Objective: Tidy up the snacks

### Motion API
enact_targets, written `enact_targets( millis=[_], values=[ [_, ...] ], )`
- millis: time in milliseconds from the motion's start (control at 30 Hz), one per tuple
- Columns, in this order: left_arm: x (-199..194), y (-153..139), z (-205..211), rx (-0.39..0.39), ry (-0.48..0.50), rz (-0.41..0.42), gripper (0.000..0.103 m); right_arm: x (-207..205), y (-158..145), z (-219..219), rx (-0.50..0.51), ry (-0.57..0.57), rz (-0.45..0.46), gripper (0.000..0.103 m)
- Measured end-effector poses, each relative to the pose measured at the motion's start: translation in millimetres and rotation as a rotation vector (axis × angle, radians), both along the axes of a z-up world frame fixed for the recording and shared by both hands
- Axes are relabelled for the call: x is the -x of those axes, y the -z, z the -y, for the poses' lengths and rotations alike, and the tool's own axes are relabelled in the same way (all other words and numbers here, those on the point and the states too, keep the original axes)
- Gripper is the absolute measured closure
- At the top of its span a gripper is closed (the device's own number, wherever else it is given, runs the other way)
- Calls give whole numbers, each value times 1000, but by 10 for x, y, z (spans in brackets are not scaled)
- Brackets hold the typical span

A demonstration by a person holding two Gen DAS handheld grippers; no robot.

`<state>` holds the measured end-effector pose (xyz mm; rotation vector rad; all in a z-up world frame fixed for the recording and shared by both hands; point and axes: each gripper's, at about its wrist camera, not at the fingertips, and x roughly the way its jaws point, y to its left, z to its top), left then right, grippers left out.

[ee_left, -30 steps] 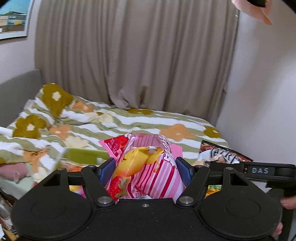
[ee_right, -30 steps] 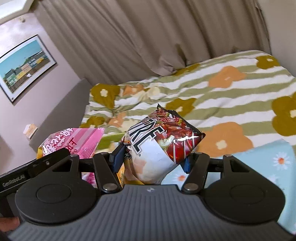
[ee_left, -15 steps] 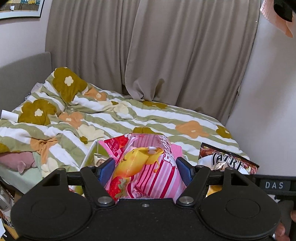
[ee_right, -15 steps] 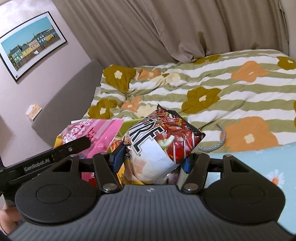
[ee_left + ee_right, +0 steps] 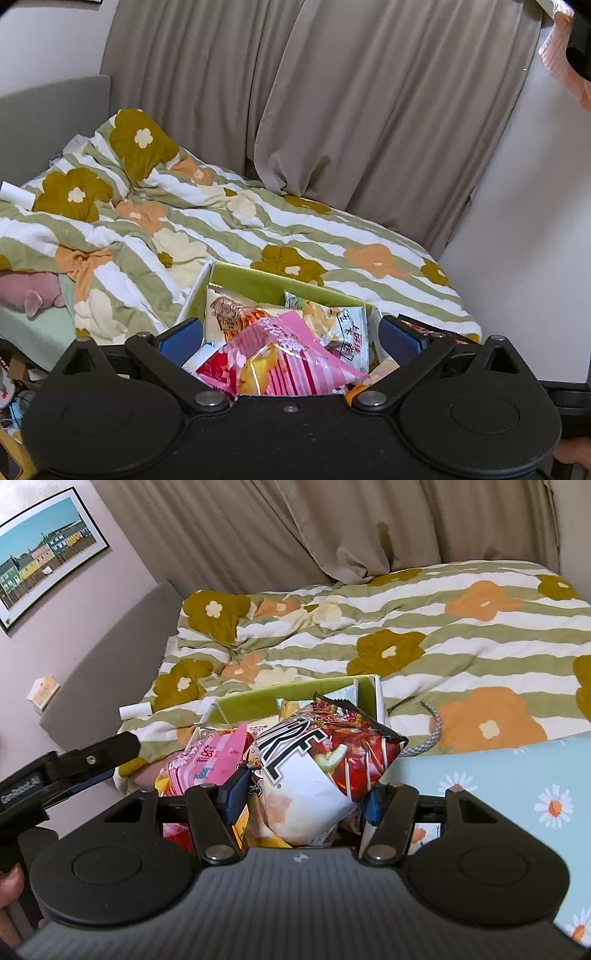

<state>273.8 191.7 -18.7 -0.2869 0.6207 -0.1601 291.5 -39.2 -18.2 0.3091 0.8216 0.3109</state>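
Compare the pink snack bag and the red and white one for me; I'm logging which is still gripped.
The pink snack bag lies loose between the left hand-held gripper's just-opened jaws; the red and white bag is clamped upright in the right hand-held gripper. Pink is striped; the other bears bold black lettering. Both are over the green box.

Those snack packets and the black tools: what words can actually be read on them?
"XMMLI": orange-and-white packet in the green box.
Chinese characters: silver packet, too small to read.
Korean letters: pink packet, blurred.
"...RE": red-and-white bag, partly hidden.
"GenRobot...": left gripper arm, blurred.
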Motion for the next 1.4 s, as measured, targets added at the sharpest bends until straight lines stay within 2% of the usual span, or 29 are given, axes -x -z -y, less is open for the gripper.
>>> enact_targets(
  millis=[200,267,300,333,367,600,867,1067,1233,1400],
  values=[
    [82,-33,-36,12,39,6,0,6,43,-182,13,-12,-16,27],
    [106,-28,-49,13,52,9,0,-20,104,-274,13,-23,-24,23],
    [107,-20,-57,12,58,5,0,-30,146,-317,8,-27,-23,20],
    [105,-7,-61,8,65,-4,0,-38,182,-345,8,-24,-28,4],
    [106,9,-64,5,74,-13,0,-34,208,-365,14,-10,-31,0],
    [220,29,-78,-12,71,-19,0,152,189,-363,64,36,29,0],
    [522,-191,89,-39,37,49,0,501,-114,-164,93,34,133,0],
    [960,-359,388,-53,36,118,0,976,-412,148,118,62,220,0],
    [1383,-467,709,-104,28,179,0,1364,-585,506,132,115,252,0],
    [1796,-497,986,-141,41,226,0,1790,-669,806,217,164,272,0]
  ],
)
